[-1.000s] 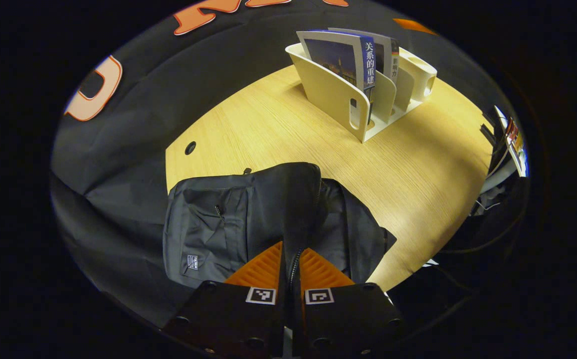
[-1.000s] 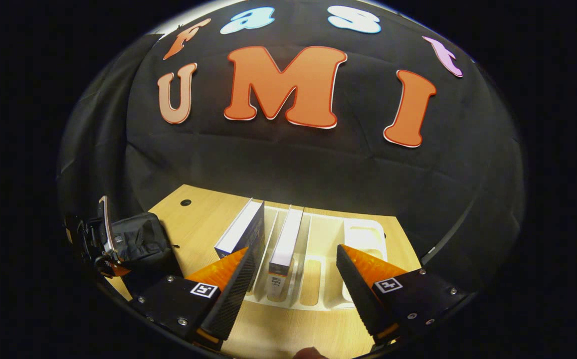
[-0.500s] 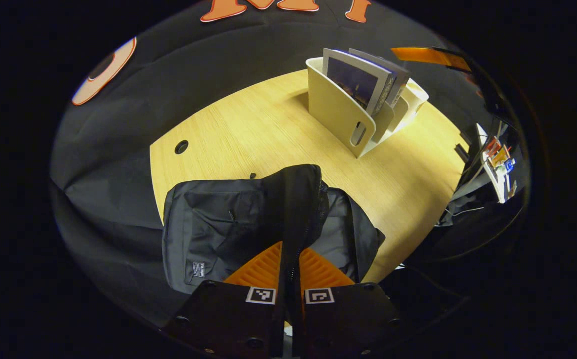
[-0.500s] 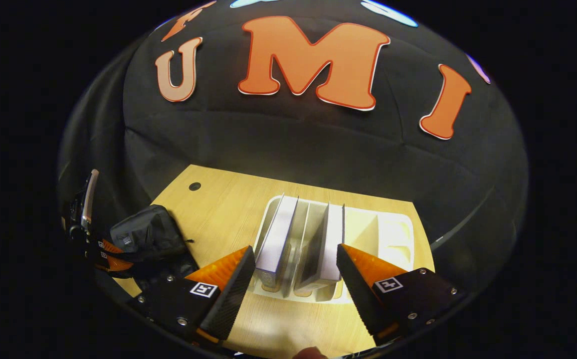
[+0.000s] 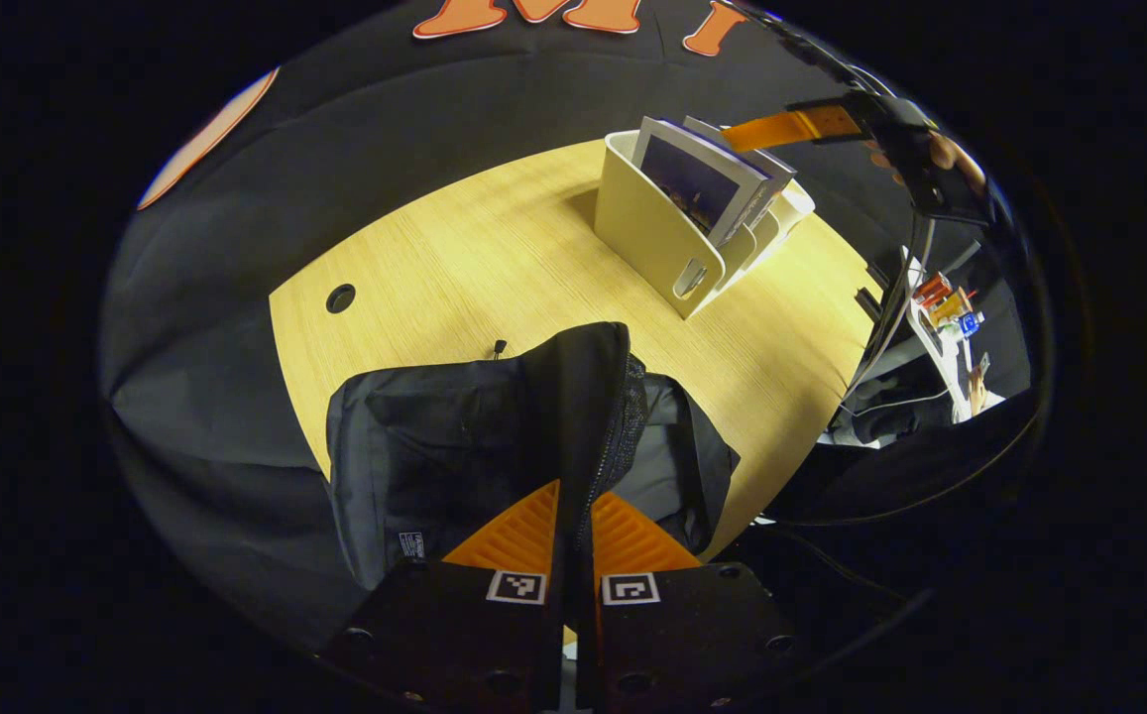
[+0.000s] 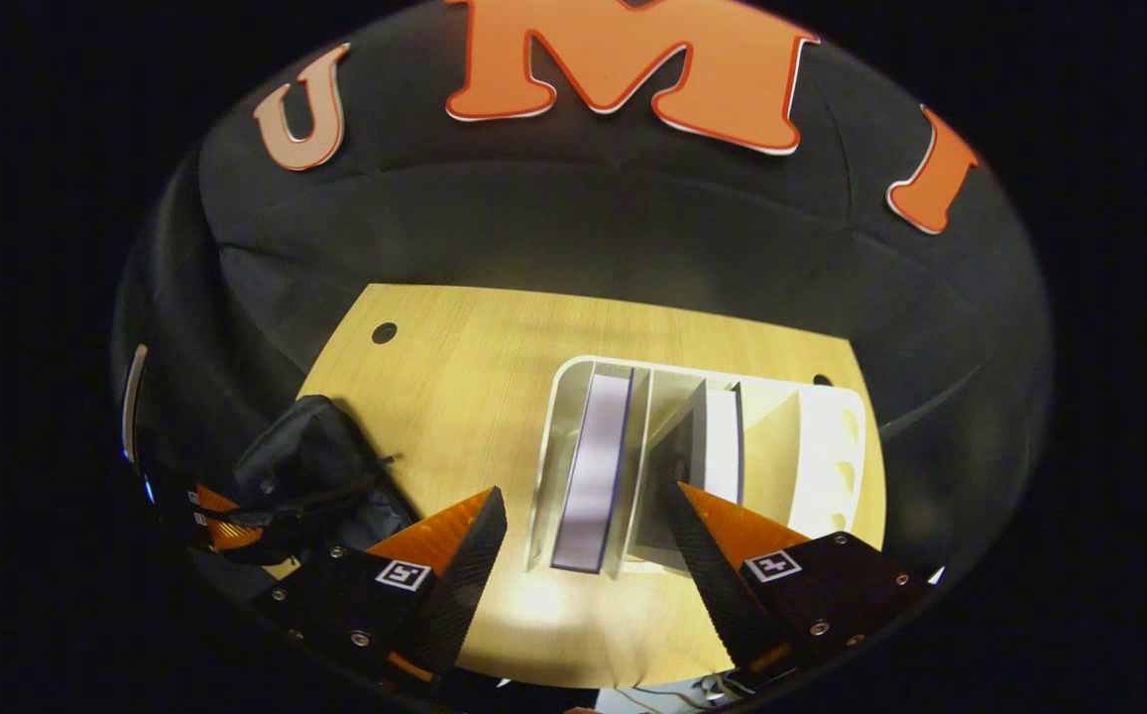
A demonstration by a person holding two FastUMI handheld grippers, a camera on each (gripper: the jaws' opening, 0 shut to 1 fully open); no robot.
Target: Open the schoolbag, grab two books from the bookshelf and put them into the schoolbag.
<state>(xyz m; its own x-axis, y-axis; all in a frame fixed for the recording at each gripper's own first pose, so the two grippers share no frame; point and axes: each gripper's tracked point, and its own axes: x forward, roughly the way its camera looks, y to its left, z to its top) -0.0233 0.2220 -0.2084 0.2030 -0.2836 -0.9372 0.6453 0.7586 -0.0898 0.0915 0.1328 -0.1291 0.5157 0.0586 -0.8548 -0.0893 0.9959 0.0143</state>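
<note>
Black fabric schoolbag (image 5: 454, 446) stays pinched at its zipper edge by the closed left gripper (image 5: 574, 516); the spread-fingered right gripper (image 6: 583, 535) has swung above the cream plastic bookshelf (image 6: 821, 446), blue-spined book (image 6: 593, 466) at twelve o'clock, ready to grab.

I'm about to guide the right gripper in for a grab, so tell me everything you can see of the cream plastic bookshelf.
The cream plastic bookshelf is a low desktop rack with upright curved dividers forming slots, standing on the light wooden table near the back edge. One blue-edged book stands in the leftmost slot; a second book leans in the next. The right compartments look empty. The open right gripper hovers above it without touching.
</note>
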